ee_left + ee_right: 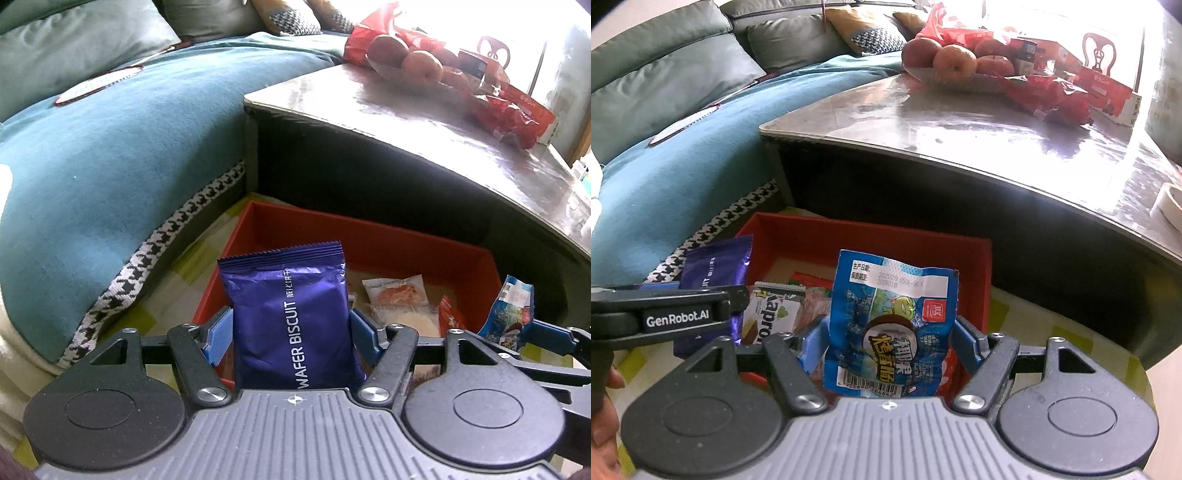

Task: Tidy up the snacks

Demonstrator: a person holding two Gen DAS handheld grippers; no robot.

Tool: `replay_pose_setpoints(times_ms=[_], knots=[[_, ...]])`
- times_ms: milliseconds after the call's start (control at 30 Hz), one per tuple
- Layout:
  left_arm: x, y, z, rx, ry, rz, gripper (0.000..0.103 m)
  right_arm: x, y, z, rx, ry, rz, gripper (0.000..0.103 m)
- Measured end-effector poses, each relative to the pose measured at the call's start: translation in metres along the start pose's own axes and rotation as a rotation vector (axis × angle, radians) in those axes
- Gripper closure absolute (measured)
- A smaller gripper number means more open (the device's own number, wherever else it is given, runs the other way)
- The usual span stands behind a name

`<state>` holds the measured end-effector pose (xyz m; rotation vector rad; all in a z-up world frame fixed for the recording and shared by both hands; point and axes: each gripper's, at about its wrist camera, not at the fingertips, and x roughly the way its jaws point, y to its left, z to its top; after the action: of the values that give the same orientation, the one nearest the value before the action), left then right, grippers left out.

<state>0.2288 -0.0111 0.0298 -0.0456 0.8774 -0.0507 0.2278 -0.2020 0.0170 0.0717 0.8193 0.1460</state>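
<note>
My left gripper (291, 325) is shut on a purple wafer biscuit packet (291, 314), held upright over the near left part of a red box (369, 236) on the floor. My right gripper (890, 332) is shut on a blue snack packet (890, 317), above the same red box (871, 236). Several small snack packets (399, 295) lie inside the box. The blue packet (511, 314) shows at the right of the left wrist view. The purple packet (713, 266) shows at the left of the right wrist view.
A low table with a glossy top (960, 122) stands just behind the box, bearing a bowl of apples (956, 62) and red packets (1052, 96). A teal sofa (110, 147) with cushions lies to the left. A hand (605, 406) shows at the lower left.
</note>
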Motion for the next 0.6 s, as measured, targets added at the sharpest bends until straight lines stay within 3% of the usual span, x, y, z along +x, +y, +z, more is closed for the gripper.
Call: replay_pose_setpoints(times_ms=[600], knots=[[0.026,-0.005,0.003,0.009,0.038,0.032,0.030,0.026,0.004,0.001,-0.027,0.044,-0.001,0.030]])
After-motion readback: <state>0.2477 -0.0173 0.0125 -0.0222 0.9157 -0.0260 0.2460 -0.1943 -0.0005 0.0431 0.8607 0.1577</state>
